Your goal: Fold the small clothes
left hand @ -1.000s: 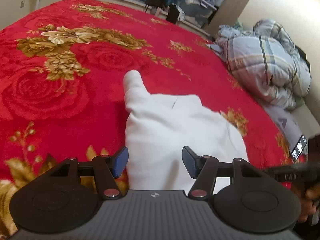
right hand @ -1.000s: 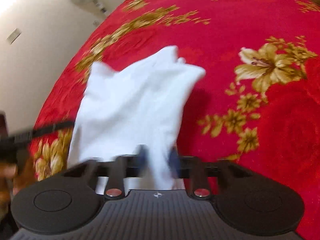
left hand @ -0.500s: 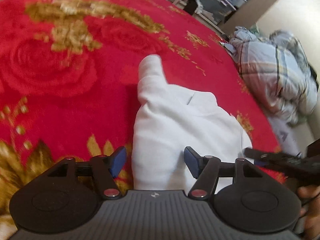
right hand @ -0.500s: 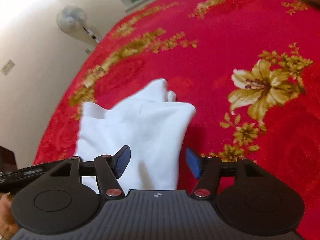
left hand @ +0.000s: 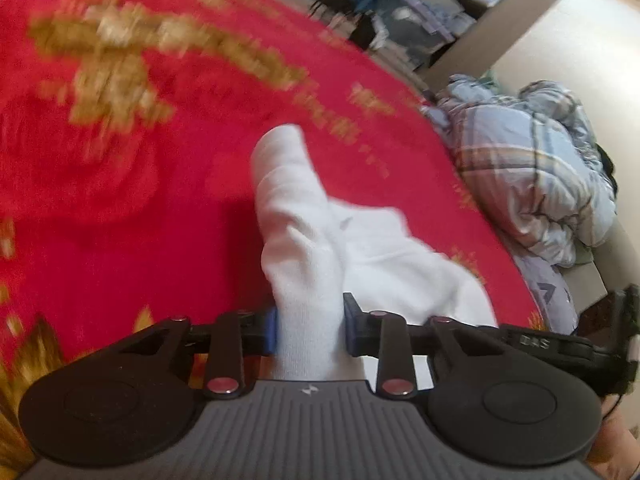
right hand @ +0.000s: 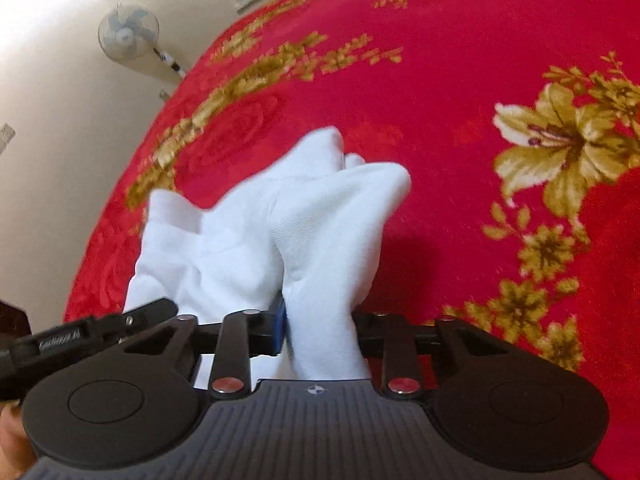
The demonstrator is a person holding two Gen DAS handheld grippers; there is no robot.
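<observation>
A small white garment lies partly bunched on a red floral blanket. My left gripper is shut on the garment's near edge, cloth bulging between its blue pads. In the right wrist view the same white garment is pulled up, and my right gripper is shut on a thick fold of it. The right gripper's body shows at the lower right of the left wrist view. The left gripper's body shows at the lower left of the right wrist view.
A crumpled plaid quilt lies at the bed's right edge. Storage bins and clutter stand beyond the bed. A standing fan is by the cream wall. The red blanket spreads wide around the garment.
Both grippers went from open to shut on the white garment. The cloth has been gathered and lifted into ridges. The left view has swung and blurred.
</observation>
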